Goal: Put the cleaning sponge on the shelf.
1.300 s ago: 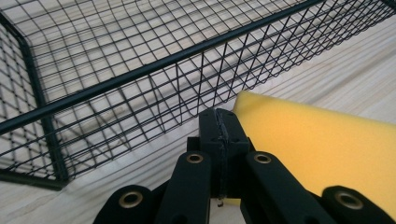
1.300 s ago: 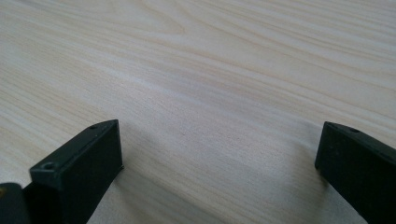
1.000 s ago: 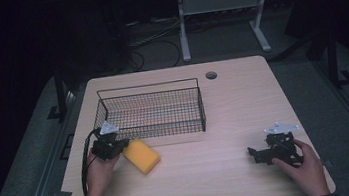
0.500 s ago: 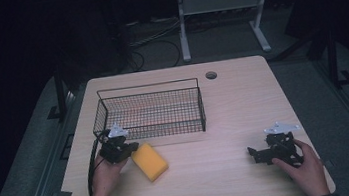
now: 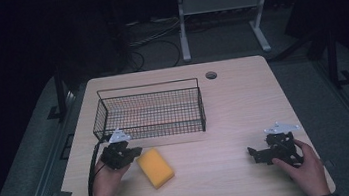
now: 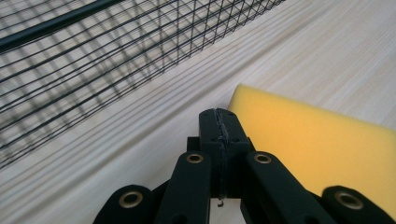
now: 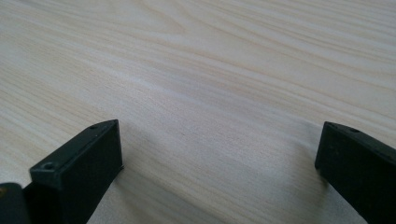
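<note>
In the high view, the yellow rectangular foam sponge [image 5: 155, 168] lies flat on the pale wooden table [image 5: 225, 117], just in front of the black wire mesh basket [image 5: 149, 110] and turned a little at an angle. The left gripper [image 5: 128, 154] sits just beside the sponge's left end, its jaws pressed together with nothing between them, so it seems to nudge the sponge and not to hold it. The right gripper [image 5: 256, 154] rests well apart, near the right edge. I judge the sponge to be very light, soft and not fragile; it will squash under pressure and slide easily on this smooth table, so the best grip is across its narrow width near the middle, with jaws opened wide first. In the left gripper view, the clenched jaws touch the sponge [image 6: 322, 144] at its near corner, and the basket [image 6: 102, 56] stands close behind. In the right gripper view, the right gripper [image 7: 219, 154] has its jaws spread wide over bare table [image 7: 210, 70], holding nothing. The room around the table is dark, with cables and a white stand behind.
</note>
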`<act>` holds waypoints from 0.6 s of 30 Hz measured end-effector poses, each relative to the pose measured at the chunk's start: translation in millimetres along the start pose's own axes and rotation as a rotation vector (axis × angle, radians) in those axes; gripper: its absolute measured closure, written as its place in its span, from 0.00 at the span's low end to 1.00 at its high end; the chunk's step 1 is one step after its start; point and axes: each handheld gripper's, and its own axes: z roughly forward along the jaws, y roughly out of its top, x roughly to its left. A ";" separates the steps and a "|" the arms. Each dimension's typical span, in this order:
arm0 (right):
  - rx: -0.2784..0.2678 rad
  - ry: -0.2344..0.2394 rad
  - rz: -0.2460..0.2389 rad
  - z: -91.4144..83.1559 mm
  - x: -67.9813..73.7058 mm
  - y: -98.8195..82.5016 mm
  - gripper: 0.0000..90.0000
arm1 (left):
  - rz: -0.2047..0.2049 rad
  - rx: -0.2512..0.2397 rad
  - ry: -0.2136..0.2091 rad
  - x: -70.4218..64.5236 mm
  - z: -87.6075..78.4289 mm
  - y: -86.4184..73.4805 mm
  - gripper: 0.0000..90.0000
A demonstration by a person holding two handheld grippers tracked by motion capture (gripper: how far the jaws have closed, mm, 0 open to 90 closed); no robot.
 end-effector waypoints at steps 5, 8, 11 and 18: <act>0.000 0.000 0.000 0.0 0.0 0.0 0.00 | -0.012 -0.027 0.025 -0.1 -19.5 -11.6 1.00; 0.000 0.000 0.000 0.0 0.0 0.0 0.00 | -0.020 -0.026 0.036 -3.5 -27.2 -22.9 1.00; 0.001 0.000 0.001 0.0 0.1 0.0 0.00 | -0.018 -0.013 0.037 -7.1 -28.4 -28.4 1.00; 0.002 0.000 0.000 -0.1 0.0 0.0 0.00 | -0.020 0.037 0.015 -14.4 -17.7 -38.1 1.00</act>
